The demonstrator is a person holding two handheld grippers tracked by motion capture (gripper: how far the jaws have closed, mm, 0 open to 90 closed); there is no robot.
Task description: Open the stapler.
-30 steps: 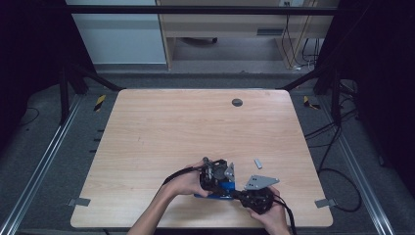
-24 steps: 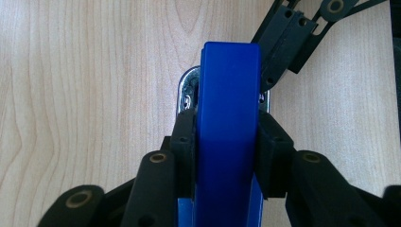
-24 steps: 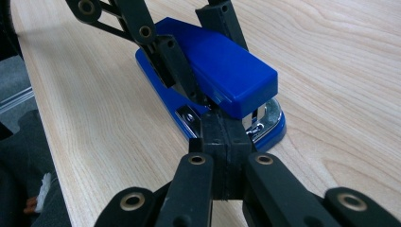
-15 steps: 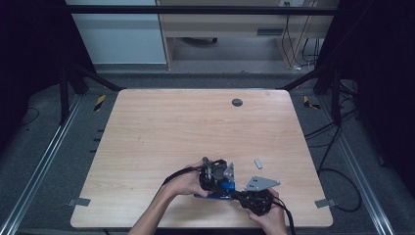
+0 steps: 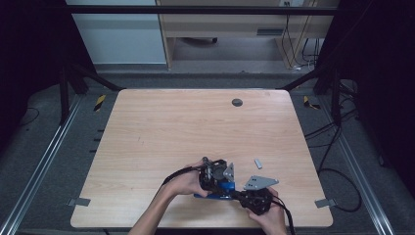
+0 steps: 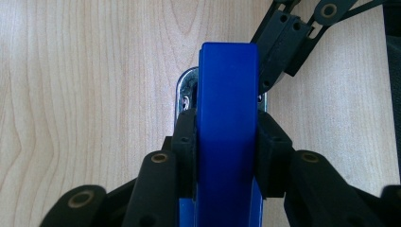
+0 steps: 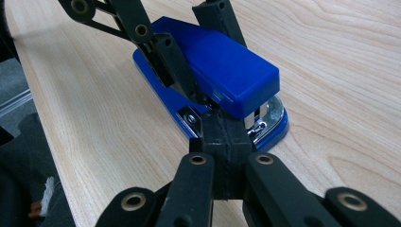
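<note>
A blue stapler (image 7: 222,66) lies flat on the wooden table (image 5: 195,127) near its front edge. My left gripper (image 6: 227,137) comes down on it from above and is shut on it, one pad (image 6: 185,137) pressing on each side of its top arm. My right gripper (image 7: 221,127) is shut with nothing between its fingers. Its joined tips rest at the stapler's front mouth, between the top arm and the base with its shiny metal plate (image 7: 269,116). In the high view both hands meet at the stapler (image 5: 218,192), the left gripper (image 5: 218,183) above it and the right gripper (image 5: 236,193) to its right.
A small grey piece (image 5: 258,163) lies on the table just beyond the right hand. A dark round spot (image 5: 237,102) sits near the far edge. The table's front edge runs close behind the hands, and metal rails (image 5: 39,166) flank the table.
</note>
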